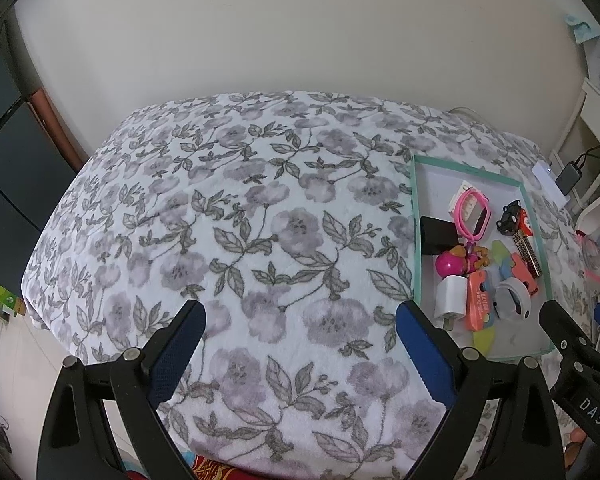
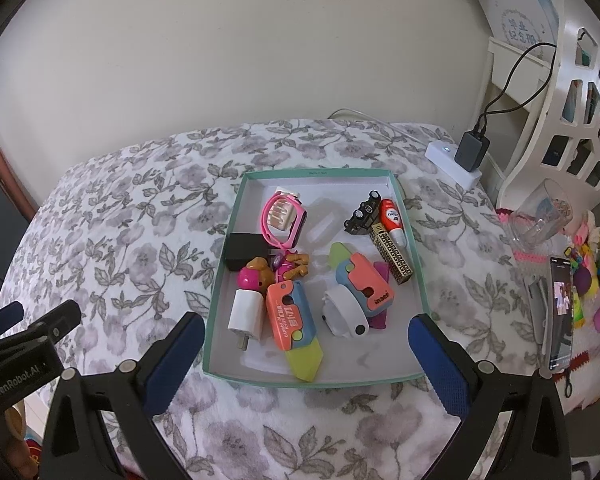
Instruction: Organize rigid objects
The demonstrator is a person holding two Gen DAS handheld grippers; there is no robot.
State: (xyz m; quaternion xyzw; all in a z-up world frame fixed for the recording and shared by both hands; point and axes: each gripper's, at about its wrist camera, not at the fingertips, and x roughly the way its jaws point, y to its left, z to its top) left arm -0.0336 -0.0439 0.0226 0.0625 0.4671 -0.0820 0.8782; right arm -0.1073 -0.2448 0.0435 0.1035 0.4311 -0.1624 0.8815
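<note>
Right gripper (image 2: 300,344) hangs wide open with nothing in it, just off the near edge of the tray (image 2: 414,256), which sits on the flowery blanket (image 2: 120,240). Left gripper (image 1: 298,328) is just as wide and empty over bare blanket, tray off to its right. All the bits are piled in the tray: white charger (image 2: 246,310) near the left wall, orange toy knife (image 2: 294,326) touching it, pink watch (image 2: 284,220) toward the far end. I'd guess everything's light, hard plastic, a bit slippery. Pinch the charger across its flat sides.
</note>
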